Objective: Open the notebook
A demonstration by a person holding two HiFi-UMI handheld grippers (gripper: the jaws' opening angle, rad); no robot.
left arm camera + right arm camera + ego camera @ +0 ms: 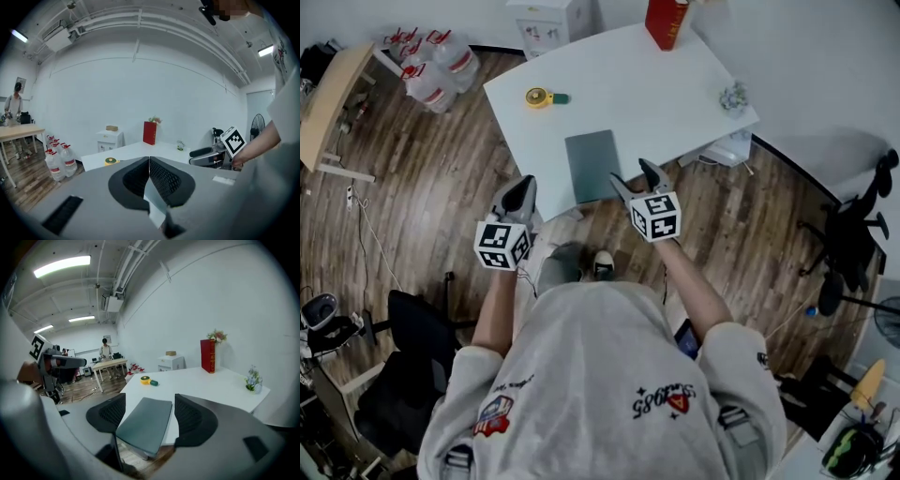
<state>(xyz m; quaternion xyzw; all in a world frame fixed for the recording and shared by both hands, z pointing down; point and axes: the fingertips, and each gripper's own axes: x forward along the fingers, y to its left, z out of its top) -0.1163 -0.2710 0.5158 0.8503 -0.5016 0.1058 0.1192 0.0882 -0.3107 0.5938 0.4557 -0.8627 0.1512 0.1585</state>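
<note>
A closed grey-green notebook [592,165] lies flat near the front edge of the white table [675,103]. My right gripper [630,172] hovers just off that edge, to the right of the notebook's near corner, with its jaws open and nothing between them. In the right gripper view the notebook [146,423] shows between the spread jaws of the right gripper [149,411], still some way ahead. My left gripper [525,182] is left of the table's near corner, over the floor. Its jaws are shut and empty, as the left gripper view shows at the left gripper [149,161].
On the table are a yellow tape measure [540,97], a red box [666,21] and a small plant [733,96]. Water bottles [431,66] and a wooden desk [328,103] stand to the left. Office chairs [403,366] flank me, and a person stands far off.
</note>
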